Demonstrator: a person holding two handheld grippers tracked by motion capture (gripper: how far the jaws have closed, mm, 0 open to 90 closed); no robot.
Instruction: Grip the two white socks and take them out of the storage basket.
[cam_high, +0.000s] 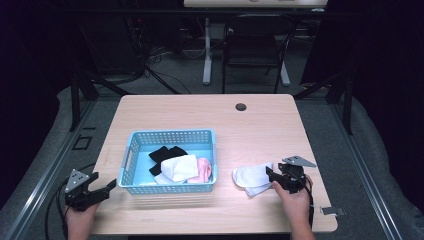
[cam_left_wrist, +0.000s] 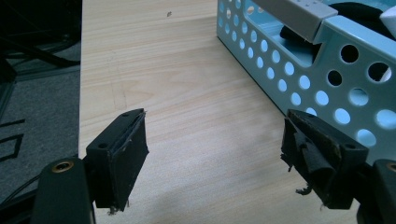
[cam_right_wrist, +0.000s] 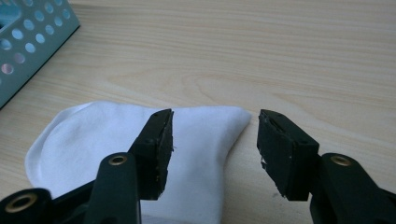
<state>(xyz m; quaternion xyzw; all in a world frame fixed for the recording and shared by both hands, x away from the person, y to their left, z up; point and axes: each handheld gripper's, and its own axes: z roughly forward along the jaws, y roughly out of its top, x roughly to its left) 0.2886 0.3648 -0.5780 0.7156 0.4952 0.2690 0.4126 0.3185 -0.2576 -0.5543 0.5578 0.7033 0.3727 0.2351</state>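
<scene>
A white sock (cam_high: 251, 178) lies flat on the wooden table (cam_high: 210, 115), right of the blue basket (cam_high: 172, 137). My right gripper (cam_high: 270, 177) hovers at the sock's near end with its jaws open. In the right gripper view the white sock (cam_right_wrist: 93, 149) lies under and between the spread jaws of my right gripper (cam_right_wrist: 212, 149), and the pads do not press on it. My left gripper (cam_high: 111, 186) rests open at the table's front left, beside the basket. In the left gripper view my left gripper (cam_left_wrist: 215, 154) has bare wood between its jaws.
The blue basket (cam_left_wrist: 327, 70) holds a black sock (cam_high: 162, 155), a white bundle (cam_high: 180, 167) and a pink one (cam_high: 204, 170). A round cable hole (cam_high: 241, 107) sits at the table's far edge. A chair (cam_high: 255, 45) and cables stand beyond the table.
</scene>
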